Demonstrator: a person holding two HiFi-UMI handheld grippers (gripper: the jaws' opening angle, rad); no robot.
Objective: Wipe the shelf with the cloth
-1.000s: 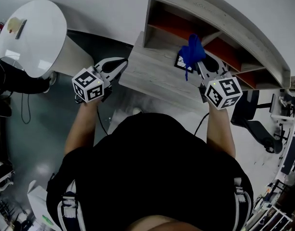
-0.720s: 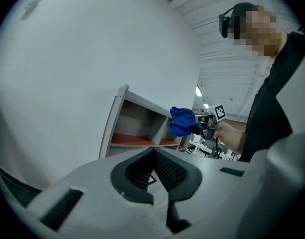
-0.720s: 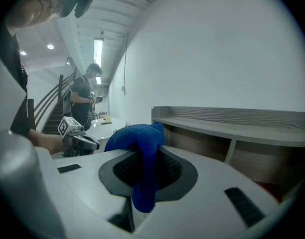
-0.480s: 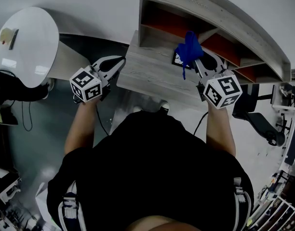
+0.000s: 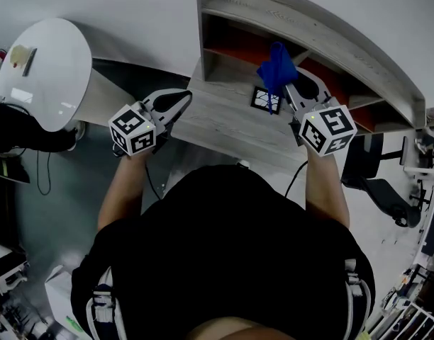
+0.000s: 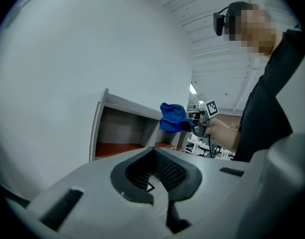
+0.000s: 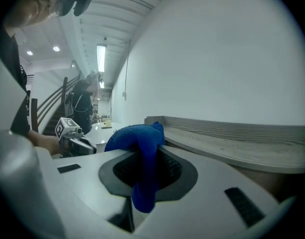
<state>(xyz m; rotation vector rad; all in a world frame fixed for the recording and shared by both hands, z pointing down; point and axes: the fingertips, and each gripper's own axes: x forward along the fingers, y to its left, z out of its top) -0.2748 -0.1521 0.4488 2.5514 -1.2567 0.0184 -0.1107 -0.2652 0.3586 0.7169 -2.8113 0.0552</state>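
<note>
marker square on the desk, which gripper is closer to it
Right. The right gripper, shut on the blue cloth, sits just right of the marker square; the left gripper is off at the left edge of the desk.

Lab-style open workspace. Ceiling strip light (image 7: 101,56) and staircase (image 7: 48,106) sit far left of the right gripper (image 7: 145,158) jaws, office chair (image 5: 376,172) to their right; round white table (image 5: 43,69), floor cables (image 5: 40,168).

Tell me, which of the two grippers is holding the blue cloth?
The right gripper: the cloth is pinched between its fingers, up by the shelf. The left gripper holds nothing.
</note>
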